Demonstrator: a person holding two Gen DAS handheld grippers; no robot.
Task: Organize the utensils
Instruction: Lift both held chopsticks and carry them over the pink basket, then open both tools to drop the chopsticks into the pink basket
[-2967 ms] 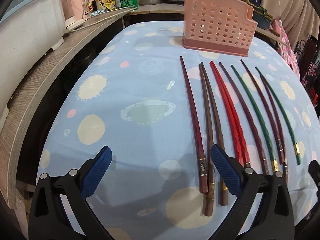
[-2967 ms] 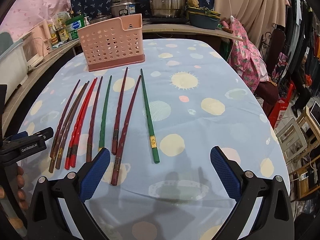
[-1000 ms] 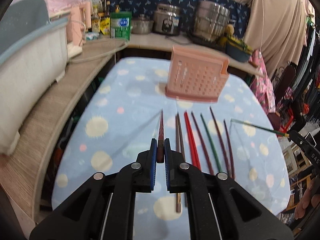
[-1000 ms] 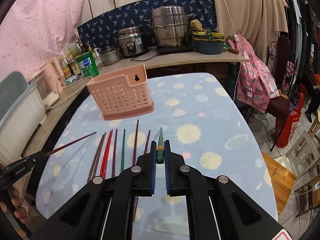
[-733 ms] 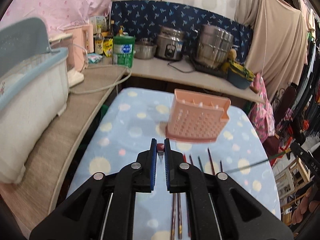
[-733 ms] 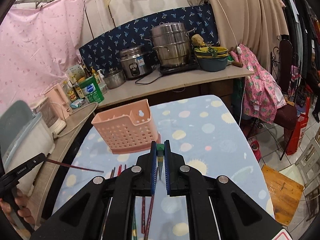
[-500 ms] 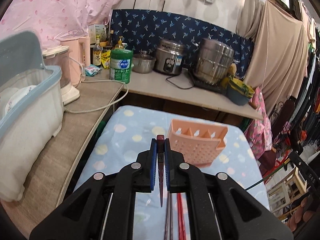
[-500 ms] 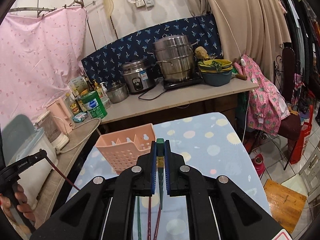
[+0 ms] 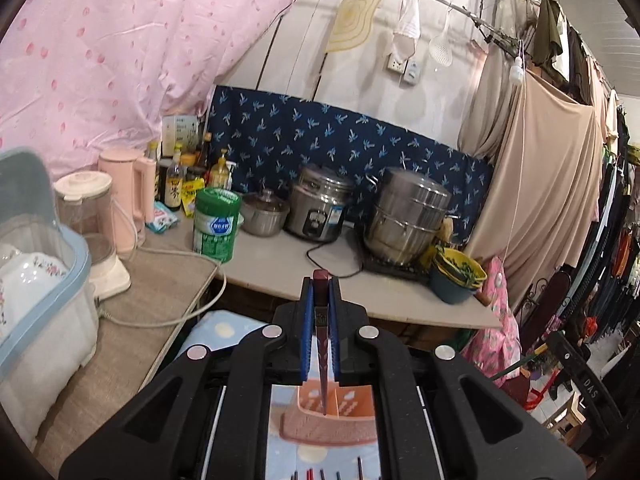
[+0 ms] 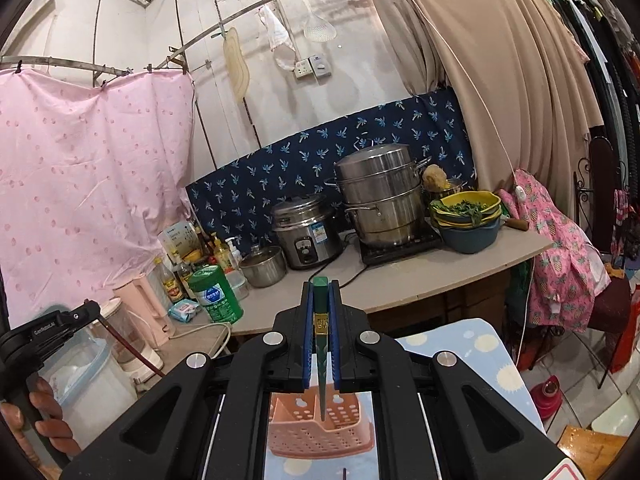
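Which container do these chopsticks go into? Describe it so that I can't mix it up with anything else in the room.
Look at the table with the blue cloth dotted in pale circles, in front of the kitchen counter. On it stands a pink plastic basket, right below the tip of the green chopstick that the right gripper holds. Its walls are full of round holes, and inner dividers split it into compartments.

The left tongs (image 10: 86, 312) read "GenRobot.AI"; the right tongs (image 9: 554, 340) read "DAS".
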